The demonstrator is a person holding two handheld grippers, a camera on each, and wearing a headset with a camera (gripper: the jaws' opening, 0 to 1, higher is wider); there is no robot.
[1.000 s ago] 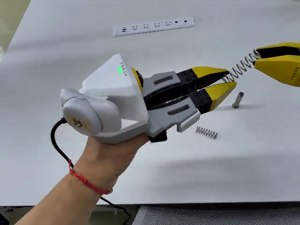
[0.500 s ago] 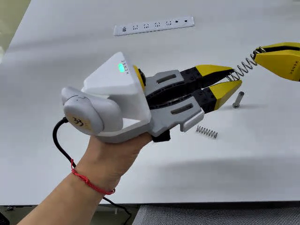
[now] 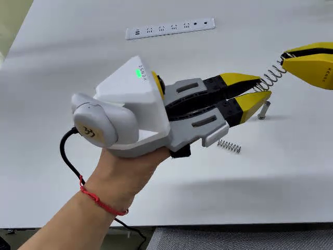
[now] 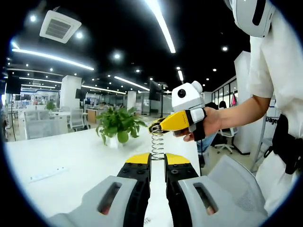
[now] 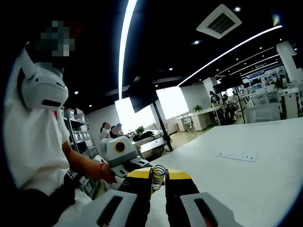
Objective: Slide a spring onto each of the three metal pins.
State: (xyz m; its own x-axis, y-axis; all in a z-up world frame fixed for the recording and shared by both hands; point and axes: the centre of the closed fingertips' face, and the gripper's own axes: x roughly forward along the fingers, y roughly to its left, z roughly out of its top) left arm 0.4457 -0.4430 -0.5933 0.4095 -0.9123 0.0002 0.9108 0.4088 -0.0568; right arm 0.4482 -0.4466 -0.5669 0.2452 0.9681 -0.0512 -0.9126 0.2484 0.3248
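— How does the spring (image 3: pixel 268 76) look?
— A thin coil, slanting in the air above the table (image 3: pixel 78 62). A pin (image 3: pixel 264 110) and a loose spring (image 3: pixel 229 147) lie below it.
— And my hands?
— Your left gripper (image 3: pixel 258 87) points right and your right gripper (image 3: pixel 286 56) points left. Each has its jaws nearly closed, pinching one end of the coil.

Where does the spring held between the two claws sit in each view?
Head view: spring at upper right.
Left gripper view: spring at centre, above the jaws.
Right gripper view: spring at bottom centre, between the jaws.
Shared landmark: the white power strip.
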